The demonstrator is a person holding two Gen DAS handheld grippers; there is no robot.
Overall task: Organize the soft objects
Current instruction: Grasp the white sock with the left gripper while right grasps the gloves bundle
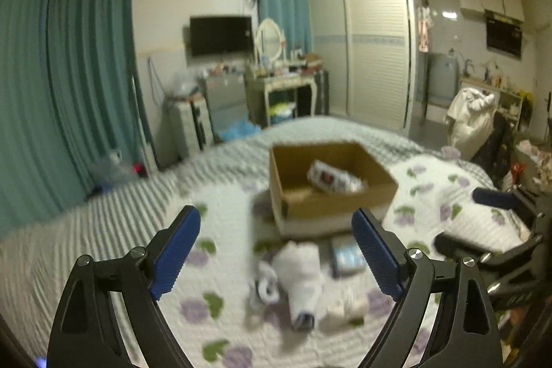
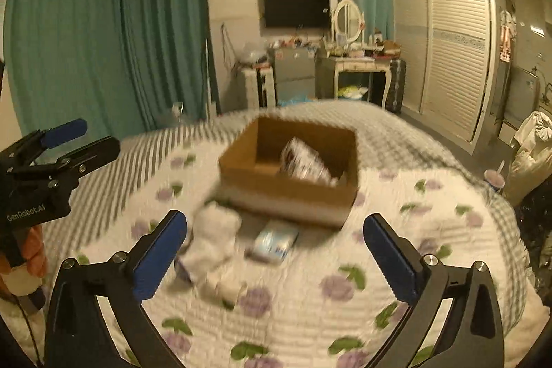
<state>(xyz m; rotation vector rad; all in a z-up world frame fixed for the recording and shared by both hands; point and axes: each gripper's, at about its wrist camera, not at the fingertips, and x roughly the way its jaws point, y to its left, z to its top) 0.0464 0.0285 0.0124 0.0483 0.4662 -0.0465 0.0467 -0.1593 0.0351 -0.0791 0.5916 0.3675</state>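
Before the box (image 1: pixel 331 185), blurred socks (image 1: pixel 300 275).

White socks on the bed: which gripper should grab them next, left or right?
Probably left: the white socks lie between the open left gripper fingers, while they sit off-centre by the right gripper.

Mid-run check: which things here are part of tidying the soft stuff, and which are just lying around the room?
Job items:
cardboard box on the bed
packet in the box
white socks in front of the box
blue-white pack beside them
left gripper and right gripper, both open

Background:
quilt
TV
dressing table
wardrobe
curtains
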